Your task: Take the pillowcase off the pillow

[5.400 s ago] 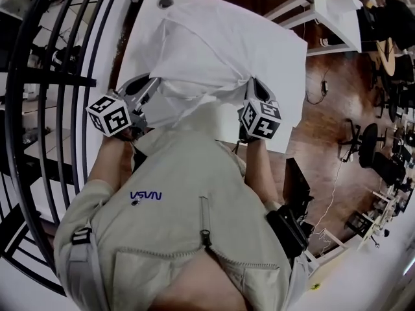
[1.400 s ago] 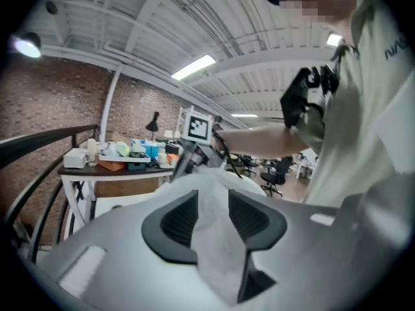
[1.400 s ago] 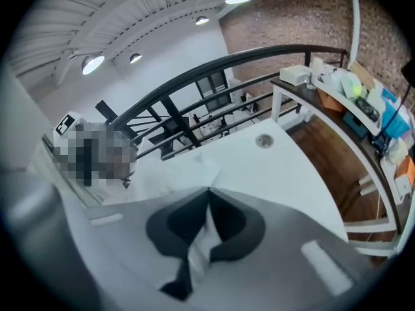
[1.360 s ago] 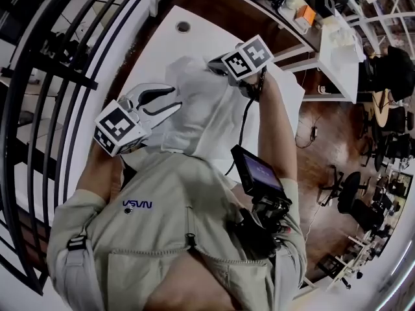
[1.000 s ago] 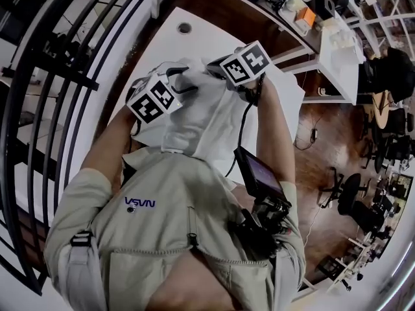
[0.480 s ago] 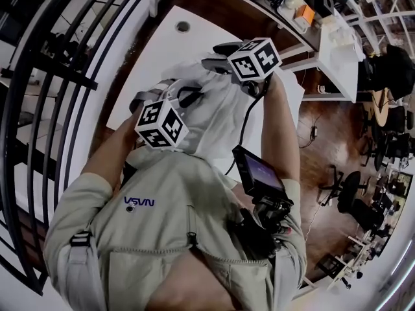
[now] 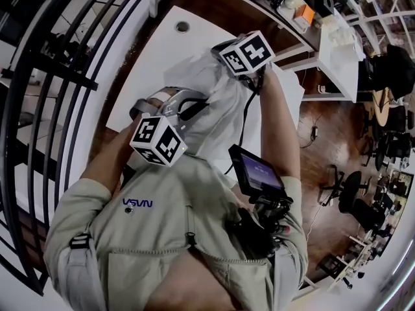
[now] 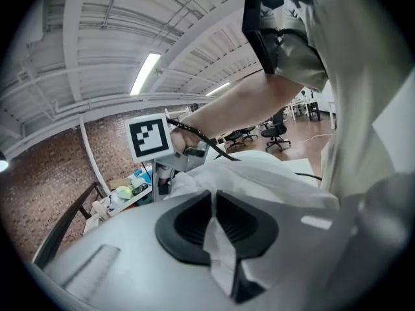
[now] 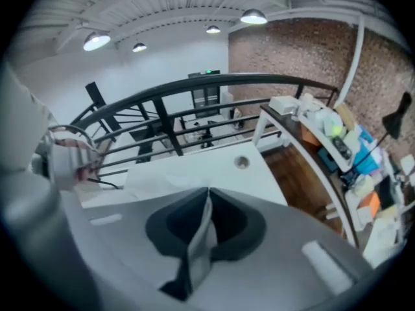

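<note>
The white pillowcase (image 7: 217, 109) with the pillow inside hangs bunched between my two grippers, lifted over the white table (image 7: 152, 50). My left gripper (image 7: 200, 101) is at the bundle's near left side. Its jaws are shut on a fold of white fabric (image 8: 217, 251), with my left gripper (image 8: 213, 203) seen from close up. My right gripper (image 7: 217, 49) is at the far top of the bundle. In the right gripper view my right gripper (image 9: 206, 203) is shut on a strip of the same cloth (image 9: 198, 245). How pillow and case separate is hidden in the folds.
A black curved railing (image 7: 61, 76) runs along the left of the table. The table has a round cable hole (image 7: 183, 26). A small screen unit (image 7: 255, 168) hangs at my right forearm. Cluttered desks (image 7: 324, 24) and office chairs (image 7: 363, 206) stand to the right on the wooden floor.
My left gripper came in from the left onto the cloth, closed on it and drew back toward my body. My right gripper shifted slightly left at the top of the bundle.
</note>
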